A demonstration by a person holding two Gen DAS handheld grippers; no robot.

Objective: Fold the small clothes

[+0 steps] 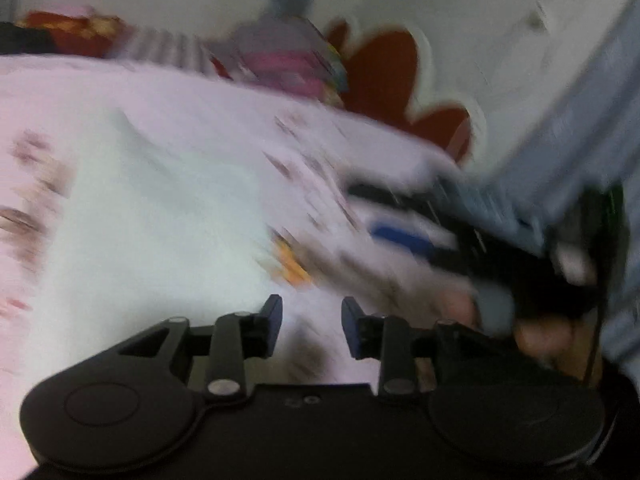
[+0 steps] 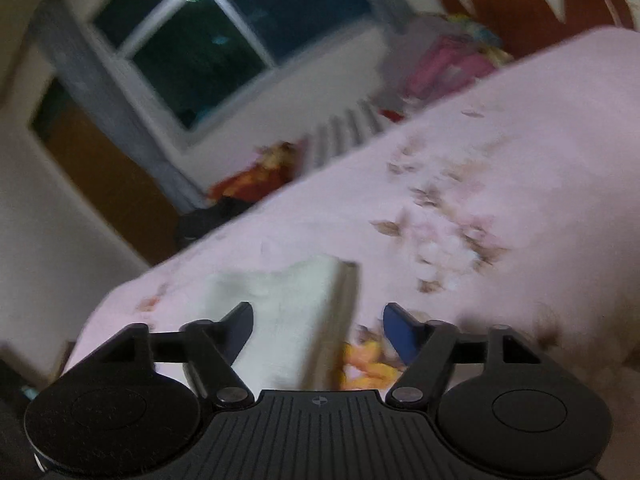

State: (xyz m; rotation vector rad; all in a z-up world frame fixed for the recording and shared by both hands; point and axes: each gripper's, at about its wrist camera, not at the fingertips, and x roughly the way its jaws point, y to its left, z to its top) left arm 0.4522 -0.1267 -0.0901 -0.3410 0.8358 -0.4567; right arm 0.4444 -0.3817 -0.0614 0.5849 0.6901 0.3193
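The pale garment [image 2: 288, 312], judged light and limp, is best pinched at an edge; left gripper [image 1: 312, 322] and right gripper [image 2: 318, 330] are held open, empty.

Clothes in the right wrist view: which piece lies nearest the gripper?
The pale white garment, lying flat on the pink floral sheet directly ahead of the open right gripper. The colourful clothes pile sits far off beyond the sheet.

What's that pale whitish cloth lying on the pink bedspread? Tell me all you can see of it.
The pale cloth is a small, soft-looking whitish garment lying flat on the pink flowered bedspread. It has one straight, thick-looking edge, perhaps a fold; blur hides finer detail. From the left wrist it looks broad and slightly rumpled. Neither open gripper grips it.
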